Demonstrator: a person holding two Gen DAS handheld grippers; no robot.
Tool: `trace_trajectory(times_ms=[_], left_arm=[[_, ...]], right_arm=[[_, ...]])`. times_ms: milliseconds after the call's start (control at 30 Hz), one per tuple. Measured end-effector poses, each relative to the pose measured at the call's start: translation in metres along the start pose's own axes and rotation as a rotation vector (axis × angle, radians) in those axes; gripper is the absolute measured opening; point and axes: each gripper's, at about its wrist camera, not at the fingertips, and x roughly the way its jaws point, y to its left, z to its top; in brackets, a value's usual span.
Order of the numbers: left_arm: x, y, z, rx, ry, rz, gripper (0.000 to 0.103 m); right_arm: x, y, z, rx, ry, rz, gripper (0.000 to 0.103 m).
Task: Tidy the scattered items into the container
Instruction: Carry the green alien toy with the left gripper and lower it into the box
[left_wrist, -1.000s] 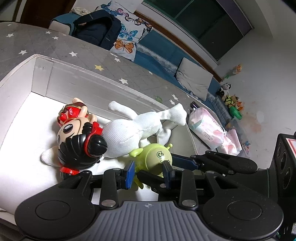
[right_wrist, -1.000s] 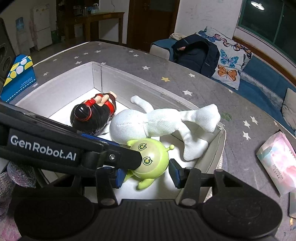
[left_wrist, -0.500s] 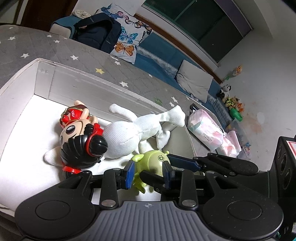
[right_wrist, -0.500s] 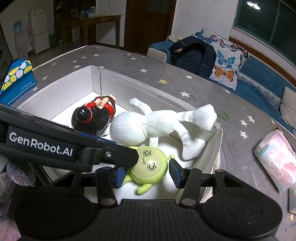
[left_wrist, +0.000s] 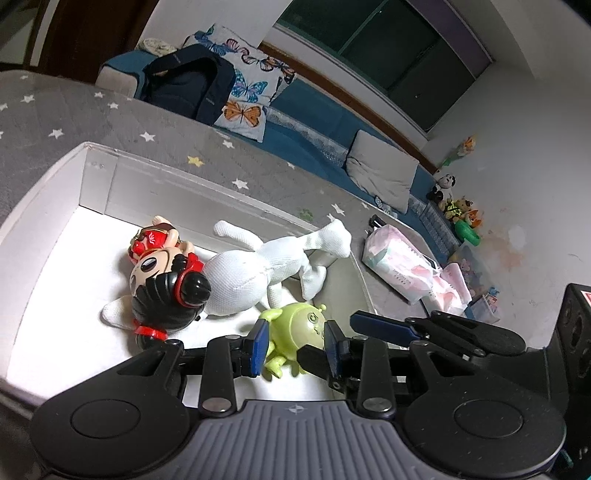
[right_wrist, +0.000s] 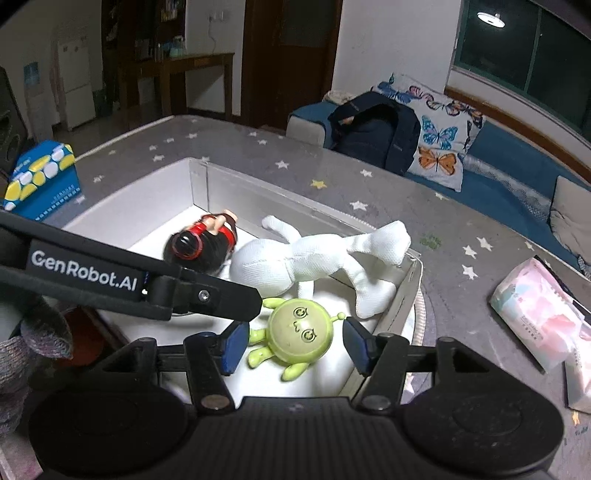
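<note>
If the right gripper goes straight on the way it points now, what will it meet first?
Most likely the green alien toy, which lies in the white box between the opening jaws of the right gripper, untouched by either pad. Depth is hard to judge.

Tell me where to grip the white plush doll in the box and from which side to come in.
Grip the white plush doll across its round torso, coming from above. The torso is its bulkiest part and lies flat and exposed, while one leg drapes over the white box's rim and the black-haired figurine crowds its other side.
</note>
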Motion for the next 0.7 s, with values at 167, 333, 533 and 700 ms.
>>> trace_trajectory(times_ms=[167,333,533,700], left_arm=[[-0.017,-0.011,-0.009,0.033,-0.025,-0.003,0.035],[-0.038,-0.026,-0.023,0.089,-0.049,-0.013,0.035],[-0.055,-0.040,-0.047,0.144,-0.047,-0.061,0.035],[-0.040,-0.052,-0.066,0.204,0.019,-0.063,0.035]], right_arm=[[-0.025,0.003,-0.011,0.038,-0.055,0.005,0.058],[-0.056,0.006,-0.029,0.083,-0.123,0.000,0.063],[-0.089,0.011,-0.063,0.119,-0.176,-0.005,0.067],[-0.090,0.013,-0.093,0.148,-0.143,-0.023,0.070]])
